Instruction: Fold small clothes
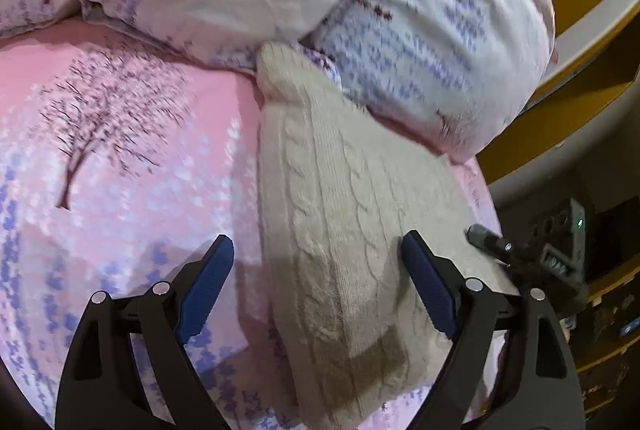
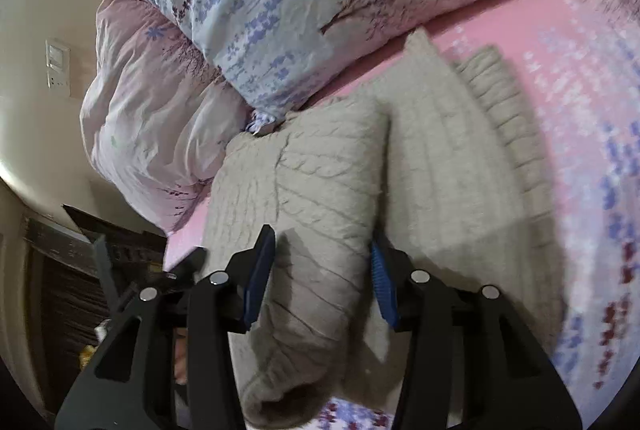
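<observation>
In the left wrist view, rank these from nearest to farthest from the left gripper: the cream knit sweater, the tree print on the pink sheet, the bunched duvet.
1. Cream knit sweater: lies between the open fingers of the left gripper.
2. Tree print: upper left on the pink sheet.
3. Bunched duvet: heaped along the top, behind the sweater's far end.

Cream cable-knit sweater [image 1: 340,214] folded into a long strip on the pink bedding.

In the left wrist view it runs from centre top down to the lower middle of the frame, its narrow end uppermost. In the right wrist view the sweater [image 2: 320,190] fills the centre, a sleeve folded over the body, ribbed hem toward the upper right, cuff at bottom centre.
</observation>
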`<state>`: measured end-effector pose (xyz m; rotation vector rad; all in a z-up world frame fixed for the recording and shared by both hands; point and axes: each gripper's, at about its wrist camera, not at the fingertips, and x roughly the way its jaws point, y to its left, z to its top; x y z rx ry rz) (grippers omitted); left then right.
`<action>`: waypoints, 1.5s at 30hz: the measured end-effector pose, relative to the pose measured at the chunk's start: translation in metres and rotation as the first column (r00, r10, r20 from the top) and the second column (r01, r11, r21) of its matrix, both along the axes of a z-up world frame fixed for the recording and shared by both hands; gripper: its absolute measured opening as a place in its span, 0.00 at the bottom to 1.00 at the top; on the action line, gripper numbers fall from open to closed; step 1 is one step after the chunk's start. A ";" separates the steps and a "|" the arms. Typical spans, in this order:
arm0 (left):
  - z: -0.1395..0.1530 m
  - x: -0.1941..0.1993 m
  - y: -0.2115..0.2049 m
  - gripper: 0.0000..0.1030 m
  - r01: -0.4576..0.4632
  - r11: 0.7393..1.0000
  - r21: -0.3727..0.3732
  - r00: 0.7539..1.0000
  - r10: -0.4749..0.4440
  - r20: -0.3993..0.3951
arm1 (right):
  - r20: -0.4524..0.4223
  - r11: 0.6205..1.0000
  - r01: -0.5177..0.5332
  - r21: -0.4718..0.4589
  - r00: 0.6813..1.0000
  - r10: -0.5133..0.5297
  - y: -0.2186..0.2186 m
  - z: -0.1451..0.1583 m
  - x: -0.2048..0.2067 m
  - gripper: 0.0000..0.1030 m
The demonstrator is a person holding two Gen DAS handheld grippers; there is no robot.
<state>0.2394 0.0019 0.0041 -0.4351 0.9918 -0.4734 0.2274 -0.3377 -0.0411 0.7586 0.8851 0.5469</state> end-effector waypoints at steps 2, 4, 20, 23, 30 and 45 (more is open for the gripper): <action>-0.001 -0.001 -0.004 0.84 0.010 1.000 -0.006 1.000 -0.010 0.013 | 0.005 1.000 0.000 -0.023 1.000 0.000 0.007 -0.002 0.004 0.36; -0.001 0.000 -0.010 0.83 0.018 1.000 -0.019 1.000 -0.018 0.005 | 0.046 0.998 -0.003 -0.060 0.999 0.005 0.013 0.002 0.003 0.23; 0.003 0.004 -0.034 0.88 0.051 0.996 -0.073 0.999 -0.051 -0.006 | 0.297 0.922 0.236 -0.306 0.944 -0.143 -0.047 0.064 -0.025 0.08; 0.000 0.003 -0.040 0.88 0.069 0.995 -0.074 0.997 -0.070 -0.016 | 0.256 0.910 0.247 -0.333 0.953 -0.165 -0.055 0.044 -0.021 0.08; -0.004 -0.005 -0.035 0.79 0.081 0.990 -0.112 0.995 -0.086 -0.044 | 0.151 0.939 0.251 -0.234 0.964 -0.219 -0.079 0.022 -0.038 0.48; -0.010 -0.031 -0.041 0.45 0.092 0.990 -0.110 0.994 -0.097 -0.042 | 0.180 0.959 0.122 -0.254 0.981 -0.078 -0.048 0.013 -0.091 0.08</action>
